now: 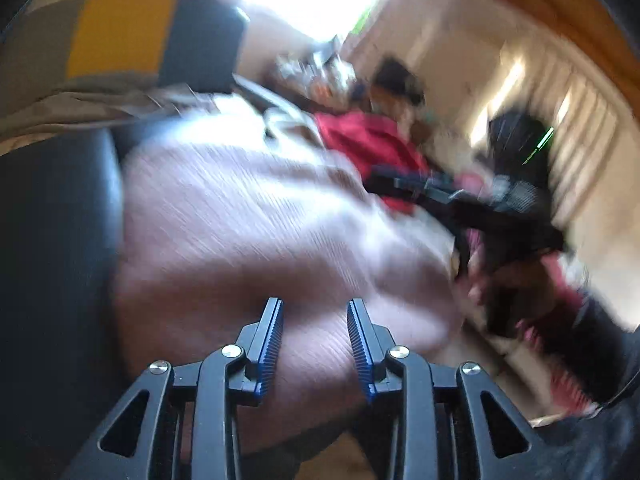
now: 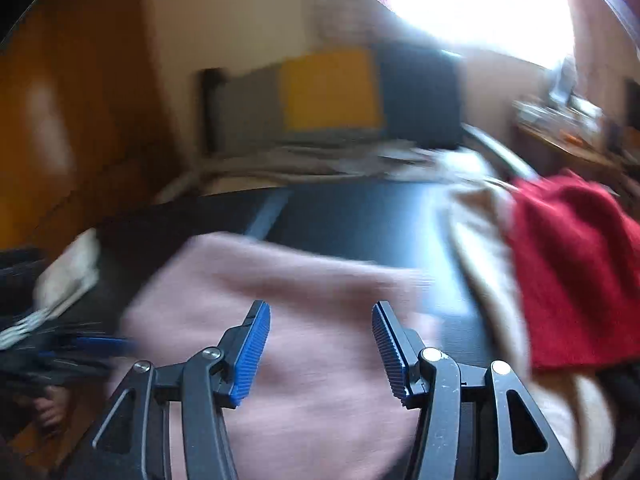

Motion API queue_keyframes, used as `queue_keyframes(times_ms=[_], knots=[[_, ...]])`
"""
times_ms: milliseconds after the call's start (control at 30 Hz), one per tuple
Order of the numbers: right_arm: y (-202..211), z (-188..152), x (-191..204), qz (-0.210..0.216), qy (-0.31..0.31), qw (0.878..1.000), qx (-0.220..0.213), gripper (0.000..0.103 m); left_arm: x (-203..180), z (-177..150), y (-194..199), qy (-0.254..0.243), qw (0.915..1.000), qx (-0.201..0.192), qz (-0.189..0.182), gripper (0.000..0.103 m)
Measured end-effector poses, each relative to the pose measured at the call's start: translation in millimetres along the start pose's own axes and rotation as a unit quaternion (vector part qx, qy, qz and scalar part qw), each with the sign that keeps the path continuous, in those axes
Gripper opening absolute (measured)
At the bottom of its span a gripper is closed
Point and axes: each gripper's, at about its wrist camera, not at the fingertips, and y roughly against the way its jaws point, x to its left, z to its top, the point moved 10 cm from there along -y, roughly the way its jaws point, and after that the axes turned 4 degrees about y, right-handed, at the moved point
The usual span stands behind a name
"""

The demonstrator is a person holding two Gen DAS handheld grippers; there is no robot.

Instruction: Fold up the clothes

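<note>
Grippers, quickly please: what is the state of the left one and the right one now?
Left gripper: open, above the pink garment, holding nothing.
Right gripper: open, above the same garment, holding nothing.

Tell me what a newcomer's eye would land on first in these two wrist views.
First, the pale pink garment spread over the dark table, filling the foreground under both grippers. Next, the red knit lying on a cream cloth at the table's right side. Then the blue-padded fingers of the right gripper, standing apart above the pink cloth with nothing pinched between them; everything is motion-blurred.
</note>
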Motion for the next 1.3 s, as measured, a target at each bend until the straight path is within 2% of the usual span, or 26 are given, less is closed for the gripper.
queue_keyframes(times_ms=[33,67,100,167,233,333,467,500,567,600,633,733,800,833,900,967,1100,1133,1167,1233,1300], knots=[[0.5,-3.5,19.0,0.025,0.016,1.000,0.005,0.055,-0.8,-11.7,-11.7,-0.008,0.9997,0.019,0.011,0.033],[-7.5,-17.3,28.6,0.034,0.028,0.999,0.029,0.055,-1.2,-20.5,-19.3,-0.015,0.9993,0.024,0.023,0.033],[-15.4,-32.0,36.7,0.041,0.037,0.997,0.053,0.055,-1.7,-25.1,-20.6,-0.015,0.9994,0.013,0.028,0.033],[-33.9,-74.5,31.2,0.021,0.028,0.995,0.095,0.055,-0.8,-27.2,-19.2,0.018,0.9998,0.005,0.010,0.033],[-31.8,-73.5,27.1,0.028,0.019,0.997,0.066,0.055,1.7,-23.4,-16.0,0.045,0.9989,0.005,-0.009,0.032],[-28.2,-71.6,21.1,0.039,0.007,0.999,0.026,0.055,-1.5,-14.6,0.1,0.058,0.9977,-0.004,-0.036,0.032],[-27.8,-62.0,22.9,0.046,0.014,0.998,0.045,0.058,23.2,20.4,55.8,0.086,0.9922,-0.087,-0.026,0.038],[-21.3,-57.1,22.1,0.053,-0.003,0.998,0.045,0.063,37.1,29.8,68.0,0.097,0.9895,-0.105,-0.017,0.040],[1.2,-52.7,19.0,0.066,-0.051,0.996,0.033,0.081,71.0,46.1,85.0,0.122,0.9839,-0.131,0.007,0.049],[8.9,-48.0,11.1,0.075,-0.081,0.994,0.024,0.097,86.5,50.8,86.1,0.138,0.9819,-0.130,0.009,0.051],[17.9,-46.5,-0.4,0.078,-0.108,0.991,0.015,0.103,99.6,53.1,86.0,0.153,0.9801,-0.126,0.007,0.052],[31.8,-47.1,-35.2,0.112,-0.200,0.973,0.009,0.103,125.0,51.0,74.1,0.191,0.9764,-0.098,-0.026,0.056],[24.6,-59.4,-49.2,0.129,-0.242,0.961,0.041,0.103,132.1,48.1,60.4,0.207,0.9743,-0.074,-0.051,0.057],[16.5,-69.9,-56.0,0.124,-0.256,0.956,0.068,0.103,133.4,44.3,53.7,0.216,0.9719,-0.062,-0.069,0.057],[5.1,-82.5,-60.6,0.125,-0.266,0.951,0.098,0.103,134.8,41.2,40.6,0.232,0.9664,-0.045,-0.101,0.058],[-6.6,-88.0,-53.9,0.165,-0.283,0.938,0.112,0.103,132.8,39.0,28.1,0.232,0.9653,-0.035,-0.115,0.062],[-34.0,-72.7,-28.3,0.223,-0.264,0.931,0.120,0.103,128.5,46.0,6.1,0.230,0.9602,-0.017,-0.158,0.070],[-41.3,-68.0,-21.5,0.235,-0.258,0.929,0.123,0.103,126.3,47.4,-1.2,0.229,0.9600,-0.011,-0.161,0.076],[-48.2,-64.1,-15.3,0.239,-0.249,0.930,0.124,0.103,124.0,48.7,-8.6,0.228,0.9598,-0.004,-0.163,0.081],[-58.6,-57.9,-6.3,0.236,-0.234,0.935,0.123,0.103,116.8,49.4,-14.4,0.210,0.9653,0.007,-0.155,0.081],[-61.8,-55.0,-2.4,0.227,-0.221,0.941,0.115,0.103,114.2,47.6,-14.0,0.208,0.9671,0.006,-0.146,0.074]])
